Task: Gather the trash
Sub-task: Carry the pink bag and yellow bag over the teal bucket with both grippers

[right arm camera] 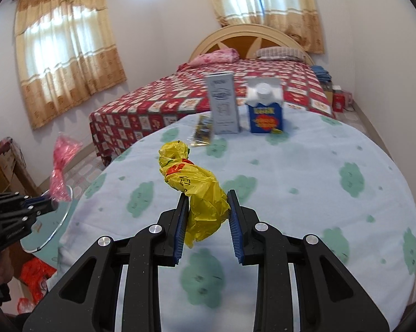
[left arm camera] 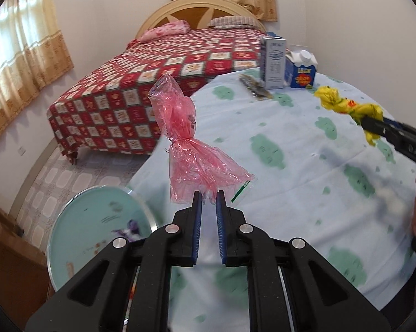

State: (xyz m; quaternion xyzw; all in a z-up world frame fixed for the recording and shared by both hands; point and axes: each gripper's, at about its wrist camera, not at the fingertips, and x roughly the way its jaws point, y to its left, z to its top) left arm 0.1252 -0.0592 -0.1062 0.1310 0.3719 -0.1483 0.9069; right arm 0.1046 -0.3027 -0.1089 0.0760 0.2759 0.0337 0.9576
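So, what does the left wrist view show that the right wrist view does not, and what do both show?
Only the left wrist view: a green-striped clear strip on the table beside the pink bag, and a purple scrap on the round glass stand.

Only the right wrist view: orange-red bags low on the floor and boxes beyond the bed.

Both: the left gripper shut on the pink bag, the right gripper shut on the yellow bag, two cartons, a dark wrapper and the bed.
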